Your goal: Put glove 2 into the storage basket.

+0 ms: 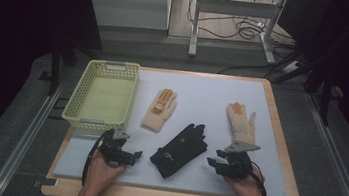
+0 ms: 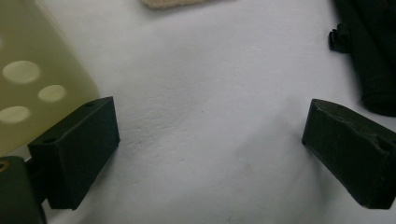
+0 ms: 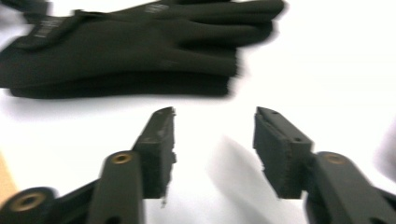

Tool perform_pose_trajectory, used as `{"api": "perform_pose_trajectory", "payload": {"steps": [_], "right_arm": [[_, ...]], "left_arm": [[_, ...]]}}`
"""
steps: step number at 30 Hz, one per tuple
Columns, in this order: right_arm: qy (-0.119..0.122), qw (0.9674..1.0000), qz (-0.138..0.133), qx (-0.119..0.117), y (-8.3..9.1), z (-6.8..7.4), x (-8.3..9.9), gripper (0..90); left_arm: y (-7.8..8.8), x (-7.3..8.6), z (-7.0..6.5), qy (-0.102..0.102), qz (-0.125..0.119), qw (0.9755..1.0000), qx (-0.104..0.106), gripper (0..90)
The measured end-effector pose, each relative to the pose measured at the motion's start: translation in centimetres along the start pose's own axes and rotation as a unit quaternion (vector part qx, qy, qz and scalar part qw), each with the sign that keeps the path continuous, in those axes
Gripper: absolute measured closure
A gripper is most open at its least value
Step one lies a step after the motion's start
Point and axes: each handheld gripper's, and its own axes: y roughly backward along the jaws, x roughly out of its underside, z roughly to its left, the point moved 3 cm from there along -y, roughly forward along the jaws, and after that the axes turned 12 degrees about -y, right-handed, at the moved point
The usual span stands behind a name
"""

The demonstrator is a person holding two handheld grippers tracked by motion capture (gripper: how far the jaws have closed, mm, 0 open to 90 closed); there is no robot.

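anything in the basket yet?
No: in the high view the yellow-green basket has a bare floor, and the two cream gloves and the black glove lie on the mat.

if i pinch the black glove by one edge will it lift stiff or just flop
The black glove would probably flop: it lies flat and limp on the white mat, its soft fabric folded in layers in the right gripper view. It likely weighs little. Pushed, it would more likely bunch or drag than slide cleanly, given the mat's textured surface.

Basket (image 1: 102, 94) far left on mat (image 1: 204, 89); three gloves right of it, middle glove (image 1: 179, 150) nearest.
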Motion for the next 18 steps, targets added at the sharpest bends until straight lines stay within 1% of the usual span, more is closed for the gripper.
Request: {"api": "perform_pose_trajectory", "payload": {"steps": [3, 6, 7, 10, 11, 12, 13, 15, 18], "right_arm": [[-0.01, 0.9997, -0.004, 0.02, 0.4, -1.4, 0.6, 37.0], [-0.017, 0.9989, -0.007, 0.044, 0.7, -2.7, 1.3, 30.6], [-0.016, 0.9984, -0.008, 0.054, 0.8, -3.1, 1.5, 28.7], [-0.006, 0.9976, -0.01, 0.068, 1.1, -4.0, 2.0, 25.0], [-0.005, 0.9973, -0.007, 0.073, 1.0, -4.2, 2.2, 23.8], [-0.009, 0.9976, -0.007, 0.068, 1.0, -4.2, 2.1, 22.6], [-0.009, 0.9977, -0.005, 0.067, 1.0, -4.2, 2.2, 21.7], [-0.002, 0.9972, -0.005, 0.075, 0.9, -4.1, 2.2, 19.7], [-0.007, 0.9971, -0.005, 0.076, 0.9, -4.2, 2.2, 18.7]], "left_arm": [[0.0, 0.0, 0.0, 0.001, 0.0, 1.0, 0.0, 4.1], [0.0, 0.0, 0.0, 0.001, 0.0, 1.0, 0.001, 4.1], [0.0, 0.0, 0.0, 0.001, 0.001, 1.0, 0.002, 4.0], [0.0, 0.0, 0.0, 0.002, 0.001, 1.0, 0.004, 3.6], [0.0, 0.0, 0.0, 0.002, 0.001, 1.0, 0.005, 3.4], [0.0, 0.0, 0.1, 0.002, 0.001, 1.0, 0.006, 3.2], [0.0, 0.0, 0.1, 0.002, 0.001, 1.0, 0.006, 3.1], [0.0, 0.0, 0.0, 0.001, 0.001, 1.0, 0.006, 3.1], [0.0, 0.0, 0.0, 0.0, 0.002, 1.0, 0.005, 3.2]]}}
